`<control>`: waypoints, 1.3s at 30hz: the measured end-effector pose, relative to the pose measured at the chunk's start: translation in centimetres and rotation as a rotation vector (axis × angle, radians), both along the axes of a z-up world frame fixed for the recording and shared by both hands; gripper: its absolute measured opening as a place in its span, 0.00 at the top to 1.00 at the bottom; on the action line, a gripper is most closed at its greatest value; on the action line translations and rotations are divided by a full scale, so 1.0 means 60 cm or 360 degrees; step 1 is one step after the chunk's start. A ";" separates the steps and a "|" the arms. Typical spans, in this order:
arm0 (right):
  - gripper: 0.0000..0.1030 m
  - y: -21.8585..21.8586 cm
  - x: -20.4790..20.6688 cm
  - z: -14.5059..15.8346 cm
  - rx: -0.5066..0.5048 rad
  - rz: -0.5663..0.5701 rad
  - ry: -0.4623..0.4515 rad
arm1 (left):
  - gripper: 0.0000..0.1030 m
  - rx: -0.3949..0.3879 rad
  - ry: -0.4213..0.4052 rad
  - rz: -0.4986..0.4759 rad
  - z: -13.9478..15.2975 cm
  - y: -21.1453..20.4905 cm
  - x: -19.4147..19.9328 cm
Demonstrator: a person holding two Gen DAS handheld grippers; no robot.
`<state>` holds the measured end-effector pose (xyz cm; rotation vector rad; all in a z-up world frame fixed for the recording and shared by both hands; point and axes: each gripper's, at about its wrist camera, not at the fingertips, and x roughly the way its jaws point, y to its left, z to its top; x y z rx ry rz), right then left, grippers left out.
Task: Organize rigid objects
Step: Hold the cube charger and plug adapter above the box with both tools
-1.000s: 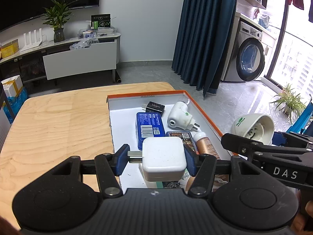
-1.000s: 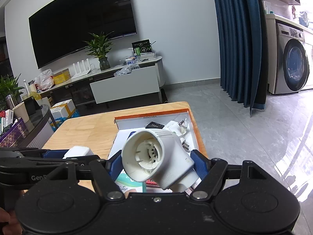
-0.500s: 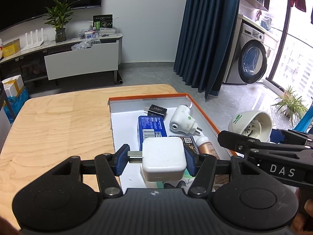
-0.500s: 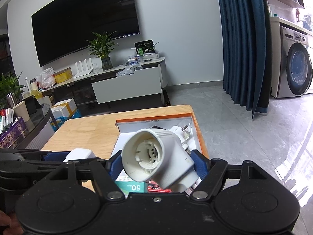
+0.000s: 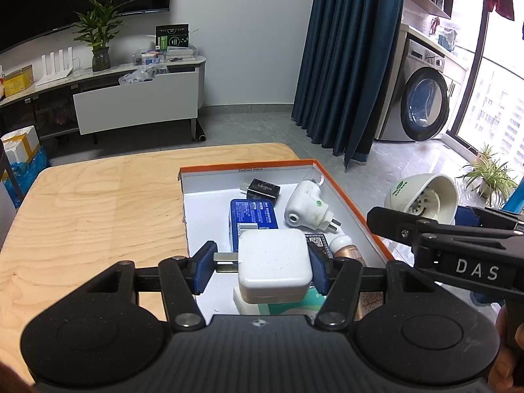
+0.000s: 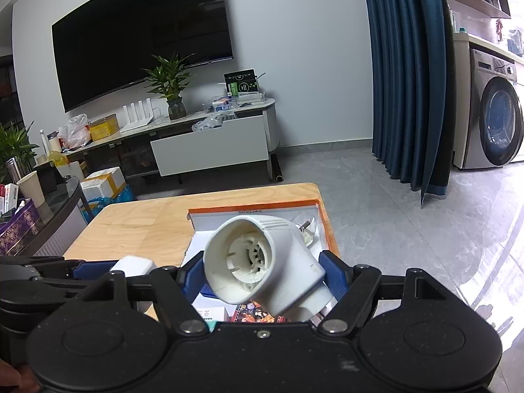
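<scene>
- White square charger is sitting between the blue pads of the left claw, which is clamping it from both sides, with its metal prongs pointing toward the left pad.
- It is hanging over the near part of the orange-rimmed box, above a white and green carton.
- White angled plug-in device is being gripped by the right claw, its round open end facing up and to the left.
- Inside the box a blue box, a small black adapter, another white plug device and a brown bottle with a white cap are lying close together.
- The box is standing on the right part of the wooden table.
- In the left wrist view, the right claw with its device is staying to the right of the box, beyond its orange edge.
</scene>
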<state>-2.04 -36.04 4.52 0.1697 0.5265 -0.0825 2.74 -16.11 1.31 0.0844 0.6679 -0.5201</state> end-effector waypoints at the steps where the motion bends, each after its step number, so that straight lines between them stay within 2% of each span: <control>1: 0.15 -0.002 -0.002 -0.001 0.0003 0.0001 -0.0002 | 0.43 -0.0001 0.0000 -0.0001 0.000 -0.001 0.001; 20: 0.15 -0.022 0.020 -0.011 0.0007 0.0014 0.0020 | 0.43 0.0006 0.0025 -0.0009 -0.008 -0.011 0.008; 39: 0.15 -0.010 0.033 -0.021 0.0009 0.0035 0.0038 | 0.43 0.0009 0.0034 -0.0010 -0.009 -0.019 0.015</control>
